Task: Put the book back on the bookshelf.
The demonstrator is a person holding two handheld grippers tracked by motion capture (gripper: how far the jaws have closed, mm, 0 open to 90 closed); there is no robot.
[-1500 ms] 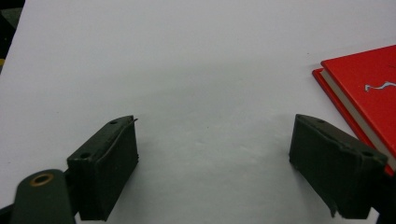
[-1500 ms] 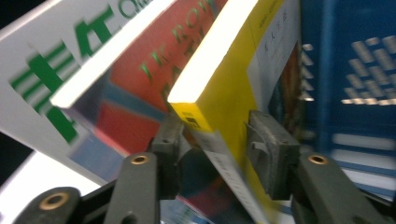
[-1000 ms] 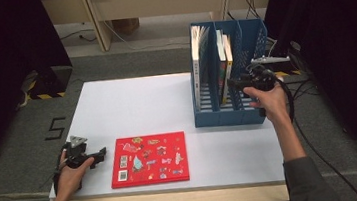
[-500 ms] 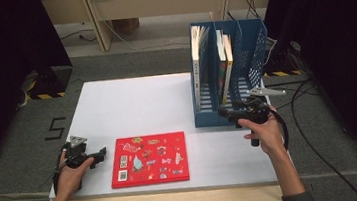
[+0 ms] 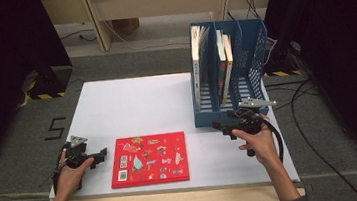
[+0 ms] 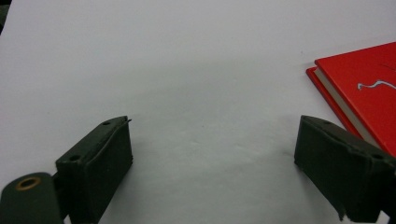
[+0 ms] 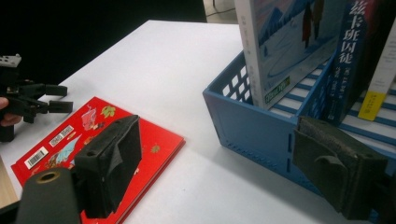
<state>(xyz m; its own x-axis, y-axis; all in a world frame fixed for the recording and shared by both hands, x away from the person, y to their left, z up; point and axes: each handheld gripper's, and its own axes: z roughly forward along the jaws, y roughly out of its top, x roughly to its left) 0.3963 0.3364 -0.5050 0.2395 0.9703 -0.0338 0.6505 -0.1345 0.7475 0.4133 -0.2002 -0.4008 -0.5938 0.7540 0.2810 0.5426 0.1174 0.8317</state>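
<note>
Tongs in both your hands gape wide, jaws just opened, nothing between them: left gripper (image 5: pixel 102 153) sits just beside the red book (image 5: pixel 149 159), right gripper (image 5: pixel 218 125) near the blue rack (image 5: pixel 232 116).

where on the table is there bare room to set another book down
The far left of the white table, beyond the red book and left of the blue file rack, is bare. The near right, by the right hand-held gripper, is tighter.
</note>
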